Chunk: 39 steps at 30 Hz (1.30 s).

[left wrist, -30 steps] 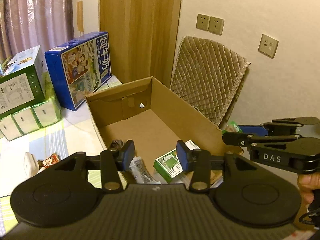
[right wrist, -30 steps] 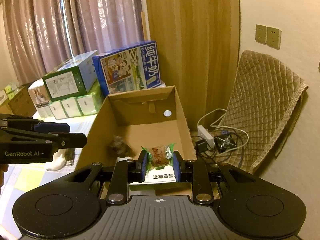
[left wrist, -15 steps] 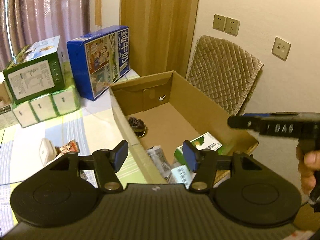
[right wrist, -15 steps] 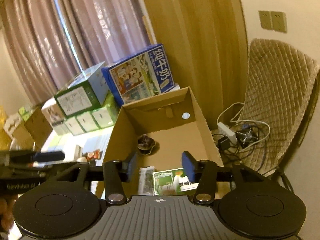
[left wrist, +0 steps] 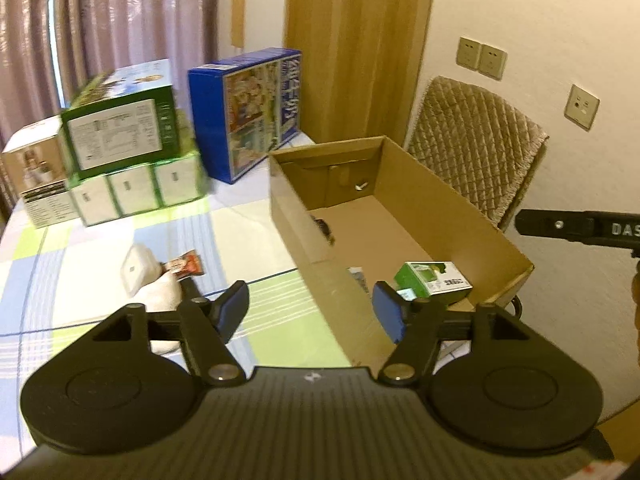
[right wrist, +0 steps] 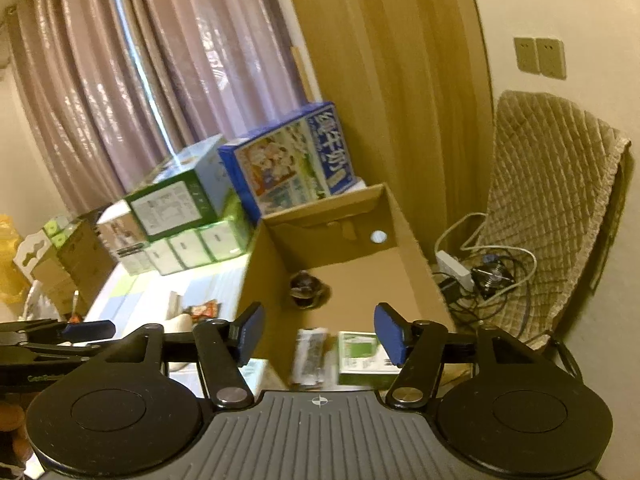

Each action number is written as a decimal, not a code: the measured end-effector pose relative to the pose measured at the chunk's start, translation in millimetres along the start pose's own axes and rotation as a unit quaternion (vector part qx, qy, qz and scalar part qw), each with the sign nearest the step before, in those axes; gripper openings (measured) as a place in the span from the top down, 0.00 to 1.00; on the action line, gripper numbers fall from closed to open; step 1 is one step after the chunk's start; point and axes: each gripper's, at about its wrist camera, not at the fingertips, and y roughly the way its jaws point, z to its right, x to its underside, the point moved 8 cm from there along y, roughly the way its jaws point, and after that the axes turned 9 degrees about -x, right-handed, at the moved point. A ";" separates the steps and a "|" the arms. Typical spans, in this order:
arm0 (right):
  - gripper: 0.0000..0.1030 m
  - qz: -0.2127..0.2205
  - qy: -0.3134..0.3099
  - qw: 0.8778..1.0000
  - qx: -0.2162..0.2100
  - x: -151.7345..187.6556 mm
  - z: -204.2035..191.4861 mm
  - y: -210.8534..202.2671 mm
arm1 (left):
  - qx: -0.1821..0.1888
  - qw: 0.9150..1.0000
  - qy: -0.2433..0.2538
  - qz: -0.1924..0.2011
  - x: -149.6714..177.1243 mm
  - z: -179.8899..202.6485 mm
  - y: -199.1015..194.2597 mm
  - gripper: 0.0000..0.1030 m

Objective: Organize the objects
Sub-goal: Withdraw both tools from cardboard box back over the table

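Above my table (left wrist: 100, 256), the cardboard box (left wrist: 460, 204) already holds a green carton (left wrist: 434, 278); snack packet (left wrist: 185, 269) waits outside. Left gripper (left wrist: 312, 312) and right gripper (right wrist: 320, 334) fingers gape empty. Reaching low, I risk clipping the box wall.

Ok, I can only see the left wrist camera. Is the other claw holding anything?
Observer: No. The right claw is open and empty, pointing at the near end of the cardboard box.
Operator: What's the dark thing hiding behind the box wall?
Observer: A dark round object lying on the box floor by the left wall. I can't tell what it is.
Operator: Is there stuff by the chair?
Observer: Yes, a white power strip and a tangle of cables lie low down beside the quilted chair.
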 end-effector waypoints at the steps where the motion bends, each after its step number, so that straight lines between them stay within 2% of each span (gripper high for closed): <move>1: 0.41 0.001 -0.004 1.000 -0.004 0.8 -6.2 -2.1 | -0.004 1.000 -0.002 0.002 1.3 -4.0 -4.3 0.35; 8: 0.28 -0.001 -0.024 0.999 -0.030 12.7 -47.2 -9.3 | -0.029 0.999 -0.015 0.006 15.1 -31.2 -33.3 0.32; 22: 0.10 -0.013 -0.050 0.996 -0.075 44.3 -112.7 -9.8 | -0.086 0.996 -0.036 0.004 51.0 -92.3 -78.4 0.13; 31: 0.05 -0.023 -0.077 0.993 -0.092 61.3 -153.0 -10.1 | -0.116 0.992 -0.044 0.016 63.3 -123.2 -104.1 0.03; 39: 0.05 -0.035 -0.095 0.990 -0.101 74.2 -178.9 -1.2 | -0.125 0.991 -0.046 0.016 71.4 -143.1 -110.5 0.01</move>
